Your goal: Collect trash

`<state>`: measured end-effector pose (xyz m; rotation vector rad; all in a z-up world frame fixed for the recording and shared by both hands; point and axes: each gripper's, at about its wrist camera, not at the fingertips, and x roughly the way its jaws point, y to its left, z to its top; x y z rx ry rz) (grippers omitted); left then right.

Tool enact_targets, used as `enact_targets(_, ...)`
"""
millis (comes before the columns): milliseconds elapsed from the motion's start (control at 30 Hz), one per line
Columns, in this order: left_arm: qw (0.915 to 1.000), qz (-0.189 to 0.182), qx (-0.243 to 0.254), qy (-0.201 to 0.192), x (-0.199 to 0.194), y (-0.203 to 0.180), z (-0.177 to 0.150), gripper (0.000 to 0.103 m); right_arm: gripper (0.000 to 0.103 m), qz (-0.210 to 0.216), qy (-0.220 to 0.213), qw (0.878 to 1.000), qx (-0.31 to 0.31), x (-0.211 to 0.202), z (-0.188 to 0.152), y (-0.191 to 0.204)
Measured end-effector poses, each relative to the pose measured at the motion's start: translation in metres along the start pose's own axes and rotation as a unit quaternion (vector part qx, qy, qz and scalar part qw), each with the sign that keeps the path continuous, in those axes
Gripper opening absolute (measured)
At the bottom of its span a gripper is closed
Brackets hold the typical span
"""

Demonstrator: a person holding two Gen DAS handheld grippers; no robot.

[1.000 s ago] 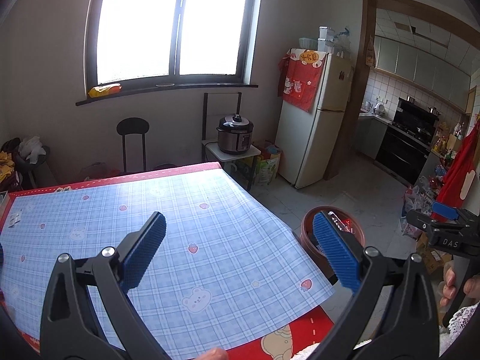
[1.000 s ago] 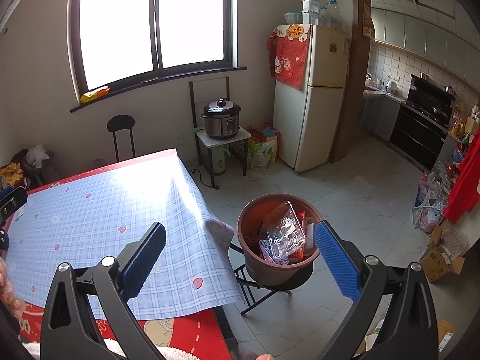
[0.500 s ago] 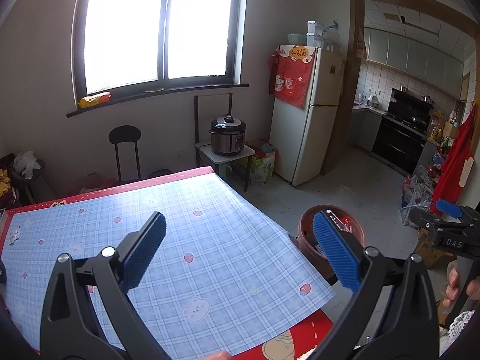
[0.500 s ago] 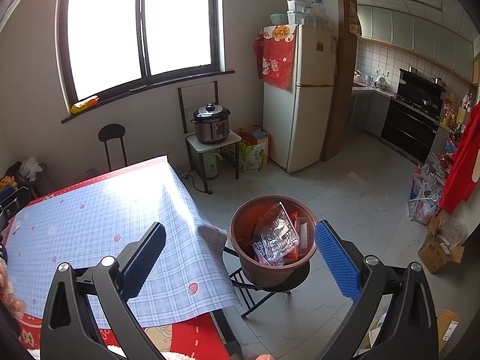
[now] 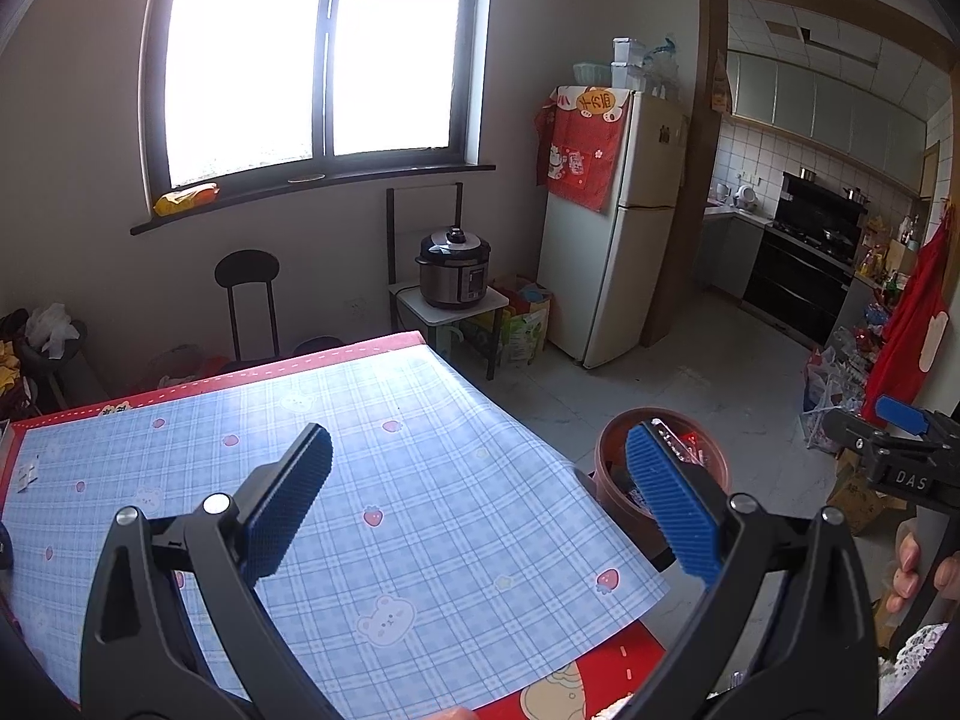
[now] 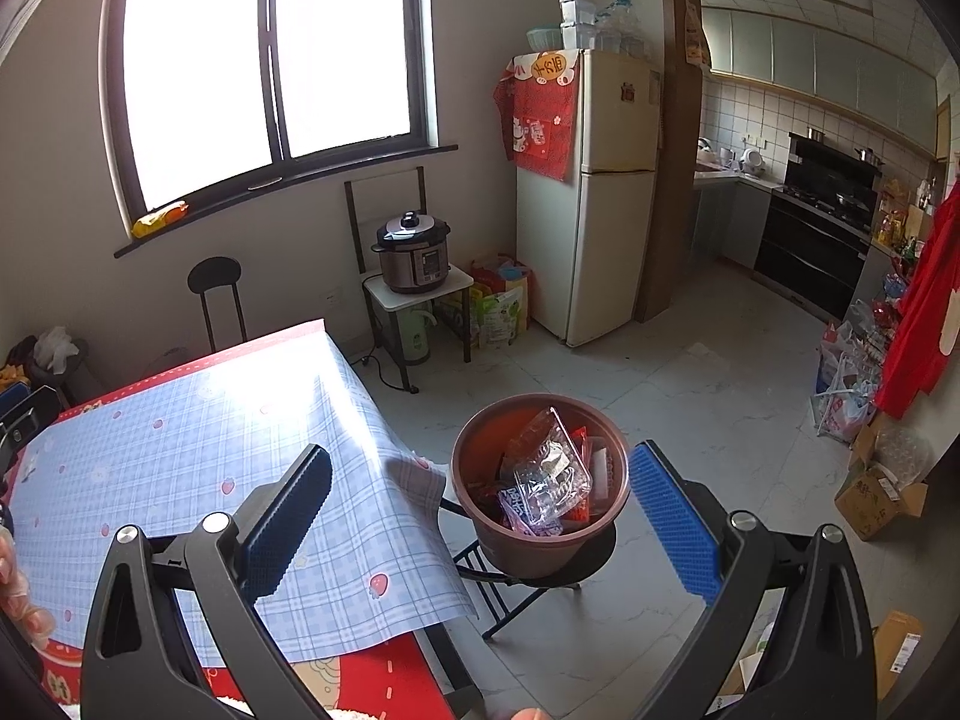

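Note:
A brown round bin [image 6: 540, 546] stands on a black stool just off the table's right corner, with clear plastic wrappers [image 6: 549, 474] and red packets inside. In the left wrist view the same bin [image 5: 612, 468] peeks out behind the right finger. My left gripper [image 5: 480, 504] hangs open over the blue plaid tablecloth [image 5: 384, 480] with nothing between its blue pads. Over the gap between table and bin, my right gripper [image 6: 480, 504] is also open and empty. It shows again at the right edge of the left wrist view as the right gripper [image 5: 900, 450], held by a hand.
A table [image 6: 372, 678] with a red cover lies under the plaid sheet. A pressure cooker [image 5: 454, 267] sits on a small stand by the wall, beside a fridge [image 5: 618, 228]. Black stool [image 5: 247, 288] under the window. Boxes and bags [image 6: 870, 480] crowd the floor at right.
Both cameras have risen and tilted up a little, so the room shows more and the table sits lower in view. The grippers stay open and empty.

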<state>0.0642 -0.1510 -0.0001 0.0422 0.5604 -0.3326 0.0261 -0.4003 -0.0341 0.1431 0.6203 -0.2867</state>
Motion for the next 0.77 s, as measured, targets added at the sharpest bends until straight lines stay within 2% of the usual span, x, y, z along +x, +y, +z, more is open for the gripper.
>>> enact_targets(767,1.0,0.006,-0.004,0.002,0.0005,-0.0033,0.0044,0.097,0.097,0.0,-0.001,1.0,0.01,-0.0008,0.0025,-0.0091)
